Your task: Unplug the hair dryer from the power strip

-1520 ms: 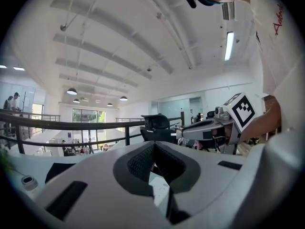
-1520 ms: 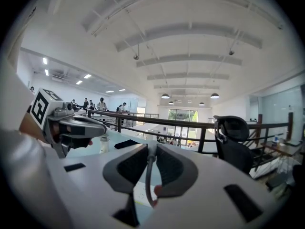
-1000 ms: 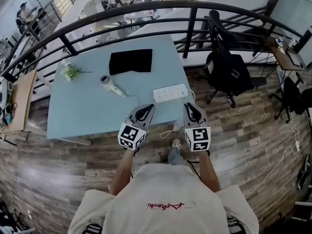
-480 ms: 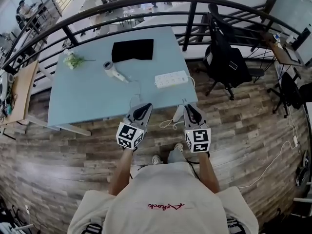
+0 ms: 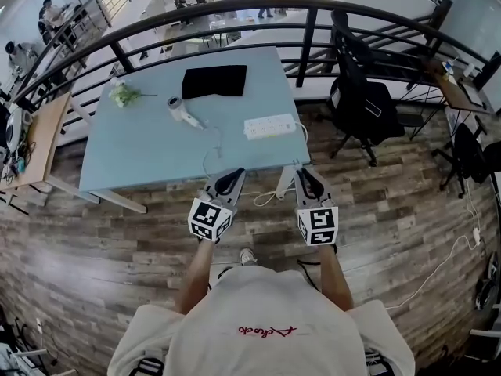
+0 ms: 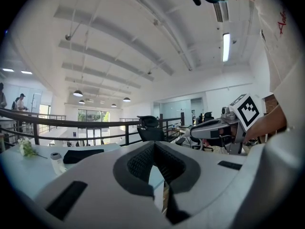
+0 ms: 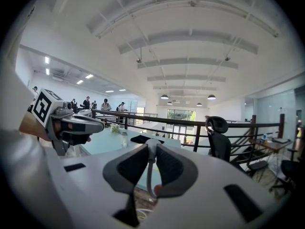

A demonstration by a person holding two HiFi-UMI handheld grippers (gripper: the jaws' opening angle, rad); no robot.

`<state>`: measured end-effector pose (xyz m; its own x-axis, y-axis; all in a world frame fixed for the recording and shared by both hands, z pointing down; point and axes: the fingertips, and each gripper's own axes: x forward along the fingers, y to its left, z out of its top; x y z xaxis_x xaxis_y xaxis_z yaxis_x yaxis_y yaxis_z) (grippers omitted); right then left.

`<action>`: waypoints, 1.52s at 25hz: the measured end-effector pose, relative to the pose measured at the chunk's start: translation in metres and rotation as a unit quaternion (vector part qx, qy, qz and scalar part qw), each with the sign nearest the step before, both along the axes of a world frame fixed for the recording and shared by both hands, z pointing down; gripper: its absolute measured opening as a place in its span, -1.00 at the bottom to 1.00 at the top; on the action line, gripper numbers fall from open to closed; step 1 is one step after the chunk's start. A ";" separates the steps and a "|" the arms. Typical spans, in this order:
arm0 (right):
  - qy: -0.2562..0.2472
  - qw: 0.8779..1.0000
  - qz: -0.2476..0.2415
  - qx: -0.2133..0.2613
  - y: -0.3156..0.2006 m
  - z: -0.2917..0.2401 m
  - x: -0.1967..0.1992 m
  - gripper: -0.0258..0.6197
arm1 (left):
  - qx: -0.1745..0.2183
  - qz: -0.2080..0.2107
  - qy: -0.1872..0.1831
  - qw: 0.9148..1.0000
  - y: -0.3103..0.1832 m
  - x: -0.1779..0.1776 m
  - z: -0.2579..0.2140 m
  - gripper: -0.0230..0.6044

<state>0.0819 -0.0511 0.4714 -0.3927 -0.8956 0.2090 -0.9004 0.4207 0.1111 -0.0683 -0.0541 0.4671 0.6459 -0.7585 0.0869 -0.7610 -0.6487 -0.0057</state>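
Note:
The white hair dryer (image 5: 182, 113) lies on the light blue table (image 5: 141, 159), and its thin cord (image 5: 210, 152) trails to the near edge. The white power strip (image 5: 271, 125) lies to its right on the table. Both grippers are held off the table's front edge, over the wooden floor. My right gripper (image 5: 302, 174) is shut on the white plug (image 7: 151, 147), whose cord (image 7: 148, 178) hangs down between the jaws. My left gripper (image 5: 233, 175) is shut with nothing in it (image 6: 153, 149). In the left gripper view the hair dryer (image 6: 56, 160) shows far left.
A black cloth (image 5: 214, 81) and a sprig of flowers (image 5: 124, 95) lie at the table's far side. A dark railing (image 5: 235, 12) runs behind the table. A black office chair (image 5: 364, 104) stands to the right, and people stand far off beyond the railing.
Both grippers and the person have drawn back from the table. The right gripper, earlier near the power strip, is now over the floor, and the table sits farther away.

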 end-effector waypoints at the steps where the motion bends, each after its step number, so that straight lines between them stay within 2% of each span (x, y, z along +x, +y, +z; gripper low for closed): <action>1: 0.000 1.000 -0.002 0.001 0.005 0.000 0.006 -0.72 | 0.001 0.000 -0.002 1.000 0.006 0.007 0.000 -0.91; 9: 0.002 1.000 -0.011 0.002 0.052 0.001 0.044 -0.72 | -0.001 -0.004 -0.006 1.000 0.055 0.049 0.002 -0.91; 23: 0.001 0.999 -0.034 -0.006 0.131 0.011 0.062 -0.72 | -0.002 -0.035 -0.004 0.999 0.139 0.068 0.006 -0.91; 38: -0.001 0.999 -0.045 -0.006 0.169 0.015 0.075 -0.72 | -0.005 -0.050 -0.007 0.999 0.182 0.079 0.012 -0.91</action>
